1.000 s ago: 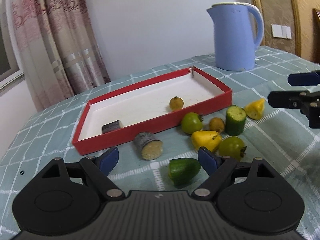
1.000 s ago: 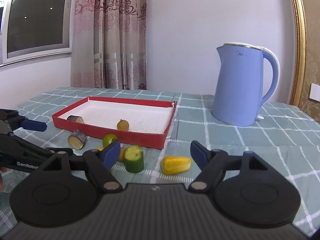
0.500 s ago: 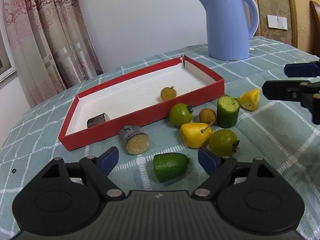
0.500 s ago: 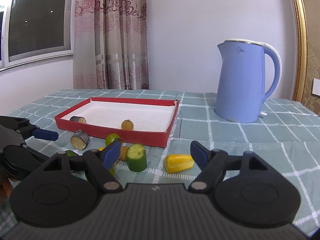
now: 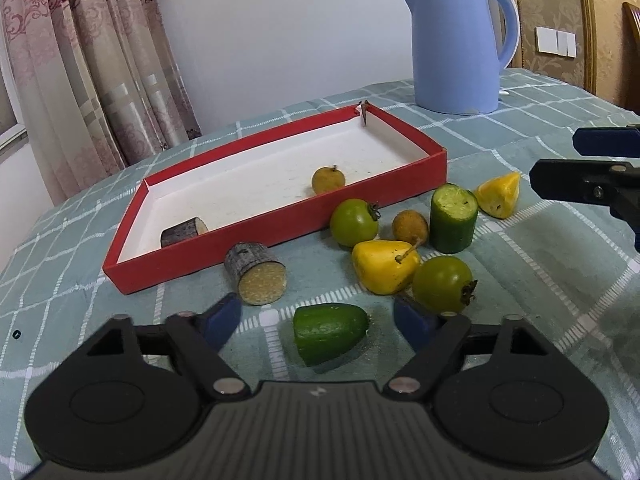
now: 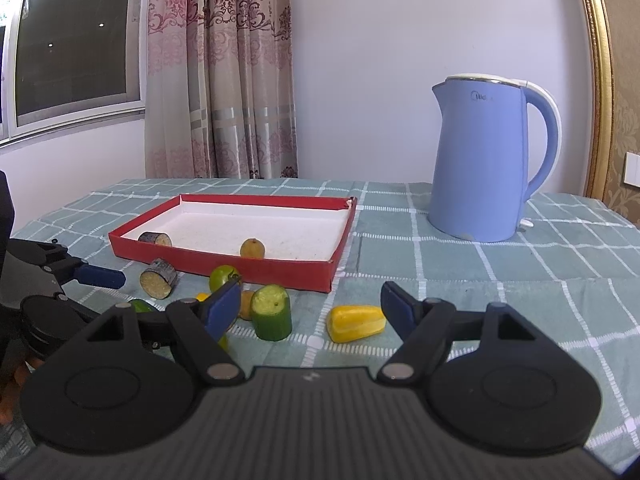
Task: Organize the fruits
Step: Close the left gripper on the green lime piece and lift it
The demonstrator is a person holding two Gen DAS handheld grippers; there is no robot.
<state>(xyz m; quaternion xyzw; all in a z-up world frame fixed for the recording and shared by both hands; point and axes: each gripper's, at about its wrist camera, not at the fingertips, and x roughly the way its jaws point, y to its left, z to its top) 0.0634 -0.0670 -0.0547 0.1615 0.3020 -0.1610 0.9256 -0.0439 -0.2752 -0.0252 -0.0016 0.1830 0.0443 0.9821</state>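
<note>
The task was barely begun, judging by how the pieces lay. The red tray (image 5: 280, 220) held only two items: a small brownish-yellow fruit (image 5: 328, 179) near its front wall and a dark-skinned cut stub (image 5: 184, 232) at about nine o'clock of it, in the tray's near-left corner. Everything else sat outside on the checked tablecloth (image 5: 540, 280). In the left wrist view, a lying green cucumber end (image 5: 330, 332) rested between the spread fingers of the left gripper (image 5: 320, 322), whose jaws stood wide apart and gripped nothing. At eleven o'clock of that piece lay a second dark-skinned stub (image 5: 256, 276) with its pale cut face showing, just in front of the tray wall. At one o'clock sat a cluster: a yellow pear-shaped fruit (image 5: 384, 266), a green tomato-like fruit (image 5: 442, 283) touching it, another green one (image 5: 354, 222) near the tray, a small brown fruit (image 5: 408, 227), an upright cucumber section (image 5: 454, 218), and beyond it a yellow wedge (image 5: 498, 195). The right gripper (image 6: 310, 306) was likewise wide open and empty, with the upright cucumber and the yellow wedge lying ahead between its fingers. A blue kettle (image 6: 488, 160) stood well apart at two o'clock of the tray. So eight pieces appeared left to go in, and the cucumber end seemed the likely next pick for the left side.
</note>
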